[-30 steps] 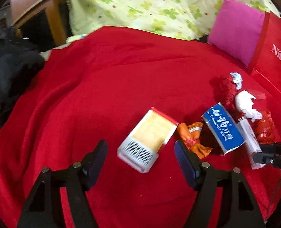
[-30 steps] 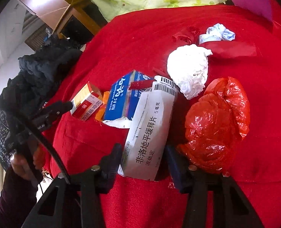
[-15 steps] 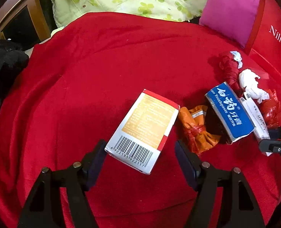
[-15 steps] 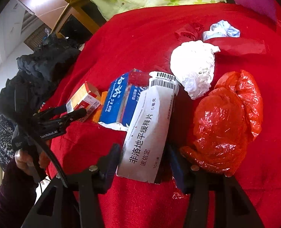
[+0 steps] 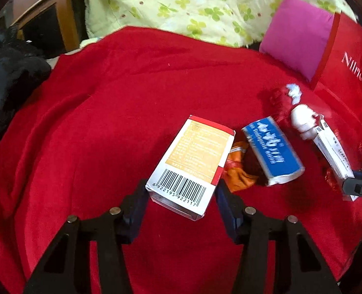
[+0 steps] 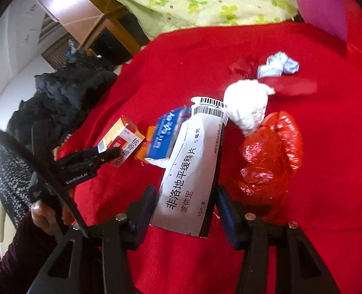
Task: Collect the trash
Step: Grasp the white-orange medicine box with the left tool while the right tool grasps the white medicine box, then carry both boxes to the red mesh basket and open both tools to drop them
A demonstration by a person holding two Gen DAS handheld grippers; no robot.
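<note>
Three boxes are counted on the red blanket (image 5: 95, 127). The orange-and-white box (image 5: 193, 161) with the barcode is framed between the jaws of the left gripper (image 5: 181, 203), which are closing on it; the left pad looks to meet the box's corner, while contact on the right cannot be told. The long white box (image 6: 193, 166) with black lettering is gripped at its near end by the right gripper (image 6: 184, 208), both pads pressed to its sides, its far end tilted away. Between these two the blue box (image 5: 272, 149) is seen lying flat, with one orange wrapper (image 5: 237, 171) tucked beside the barcode box. Just right of the white box one crumpled red plastic bag (image 6: 269, 159) is seen, with one white paper wad (image 6: 247, 105) at its far side and one pale blue wad (image 6: 277, 65) farther off. Beyond the blanket, one pink cushion (image 5: 301, 39) and a green flowered quilt (image 5: 193, 2) are in view; dark clothing (image 6: 66, 95) is heaped at the left.
</note>
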